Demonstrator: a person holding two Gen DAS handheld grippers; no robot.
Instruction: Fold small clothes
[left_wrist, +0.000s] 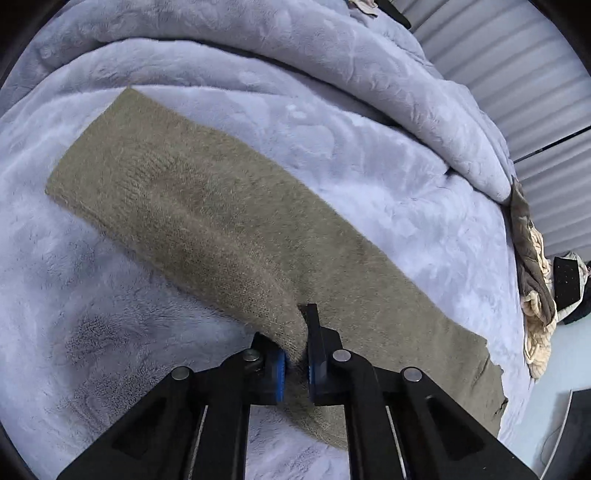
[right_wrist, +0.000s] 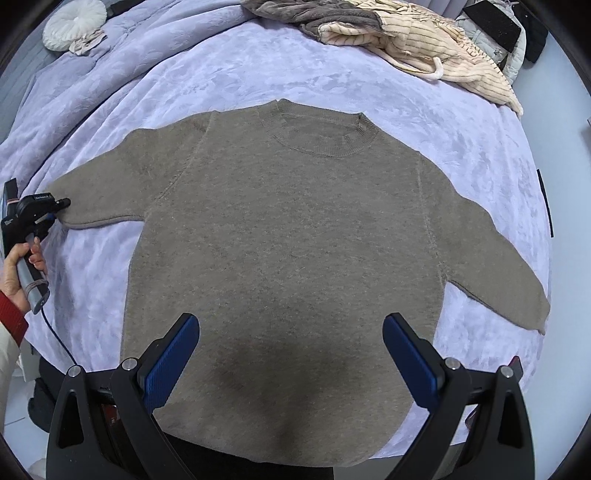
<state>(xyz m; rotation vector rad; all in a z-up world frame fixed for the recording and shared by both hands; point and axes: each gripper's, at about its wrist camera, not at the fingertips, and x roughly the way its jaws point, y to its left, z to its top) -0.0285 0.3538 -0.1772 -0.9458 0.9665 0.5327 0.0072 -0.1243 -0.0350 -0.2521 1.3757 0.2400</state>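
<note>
Left gripper (left_wrist: 295, 363) fingers pinched on sleeve cuff of tan sweater (right_wrist: 288, 236), spread flat on bed blanket (right_wrist: 480, 147); right gripper (right_wrist: 291, 362) fingers wide, hovering over hem. Risk: thin pinch slips from fuzzy knit, or one-sided pull drags body askew

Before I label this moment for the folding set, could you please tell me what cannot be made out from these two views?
- Left wrist view: the sweater shows only one sleeve; the body is off frame. The left gripper hides the cuff edge it pinches.
- Right wrist view: the sweater's hem is hidden behind the right gripper and the bottom edge.
- Right wrist view: the pile of clothes is cut off by the top edge; separate items cannot be counted.
</note>
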